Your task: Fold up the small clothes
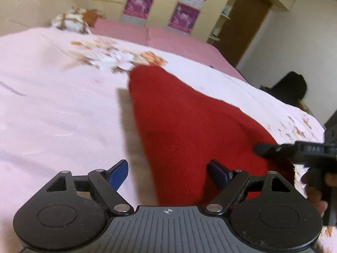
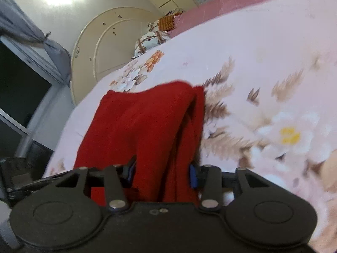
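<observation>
A red knitted garment (image 1: 185, 122) lies folded on the pink floral bedspread (image 1: 52, 105). My left gripper (image 1: 168, 174) is open, its blue fingertips (image 1: 119, 174) wide apart, with the garment's near edge between them. In the right wrist view the garment (image 2: 143, 126) runs away from the camera, doubled over at its right side. My right gripper (image 2: 163, 174) has its jaws around the garment's near end, blue pads (image 2: 193, 177) close against the cloth; I cannot tell if they pinch it. The right gripper also shows in the left wrist view (image 1: 294, 151) at the garment's right edge.
A patterned pillow (image 1: 71, 21) lies at the head of the bed by a cream headboard (image 2: 101, 48). A darker pink sheet (image 1: 164, 38) borders the far side. A wardrobe (image 1: 164, 4) and a brown door (image 1: 242, 27) stand beyond. A dark object (image 1: 290, 88) sits off the bed's right edge.
</observation>
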A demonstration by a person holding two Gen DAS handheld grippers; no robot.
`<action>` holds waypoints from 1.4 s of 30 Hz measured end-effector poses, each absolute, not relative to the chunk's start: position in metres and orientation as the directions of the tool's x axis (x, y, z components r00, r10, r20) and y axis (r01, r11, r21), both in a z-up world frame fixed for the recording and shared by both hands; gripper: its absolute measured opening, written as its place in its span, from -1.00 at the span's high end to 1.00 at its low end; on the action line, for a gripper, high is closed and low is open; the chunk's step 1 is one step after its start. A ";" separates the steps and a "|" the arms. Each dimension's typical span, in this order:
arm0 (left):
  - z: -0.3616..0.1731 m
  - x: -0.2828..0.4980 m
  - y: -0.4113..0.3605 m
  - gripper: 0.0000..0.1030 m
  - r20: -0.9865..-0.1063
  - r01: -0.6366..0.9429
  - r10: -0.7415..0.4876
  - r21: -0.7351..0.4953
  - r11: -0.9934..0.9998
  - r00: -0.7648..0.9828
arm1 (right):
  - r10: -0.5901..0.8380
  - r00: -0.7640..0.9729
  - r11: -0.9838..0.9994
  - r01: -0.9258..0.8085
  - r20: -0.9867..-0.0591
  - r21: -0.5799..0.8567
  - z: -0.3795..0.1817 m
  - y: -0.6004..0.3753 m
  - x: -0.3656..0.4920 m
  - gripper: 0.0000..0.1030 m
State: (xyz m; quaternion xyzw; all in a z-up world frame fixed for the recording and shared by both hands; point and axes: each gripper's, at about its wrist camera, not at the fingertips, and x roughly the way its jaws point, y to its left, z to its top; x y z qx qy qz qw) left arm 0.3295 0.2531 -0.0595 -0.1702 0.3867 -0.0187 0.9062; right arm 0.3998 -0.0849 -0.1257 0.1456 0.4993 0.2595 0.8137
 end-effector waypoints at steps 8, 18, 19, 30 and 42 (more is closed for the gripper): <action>-0.055 0.321 0.235 -0.61 -0.718 -0.118 -0.086 -0.230 0.966 0.691 | 0.504 0.512 0.833 -0.501 -0.696 0.234 -0.074 -0.069 0.349 0.49; -0.045 0.314 0.210 -0.84 -0.757 -0.214 0.057 -0.110 0.971 0.651 | 0.311 0.468 0.905 -0.413 -0.827 0.107 -0.093 -0.058 0.357 0.29; -0.041 0.306 0.205 -0.85 -0.755 -0.214 0.071 -0.093 0.972 0.652 | 0.314 0.489 0.907 -0.409 -0.814 0.104 -0.088 -0.065 0.347 0.28; 0.001 0.196 0.157 -1.00 -0.694 -0.220 0.104 -0.080 0.972 0.712 | 0.350 0.571 0.910 -0.396 -0.743 0.125 -0.026 -0.108 0.244 -0.24; 0.057 0.092 0.105 -1.00 -0.581 -0.185 0.114 -0.064 0.981 0.806 | 0.332 0.650 0.923 -0.373 -0.684 0.093 0.031 -0.110 0.123 -0.62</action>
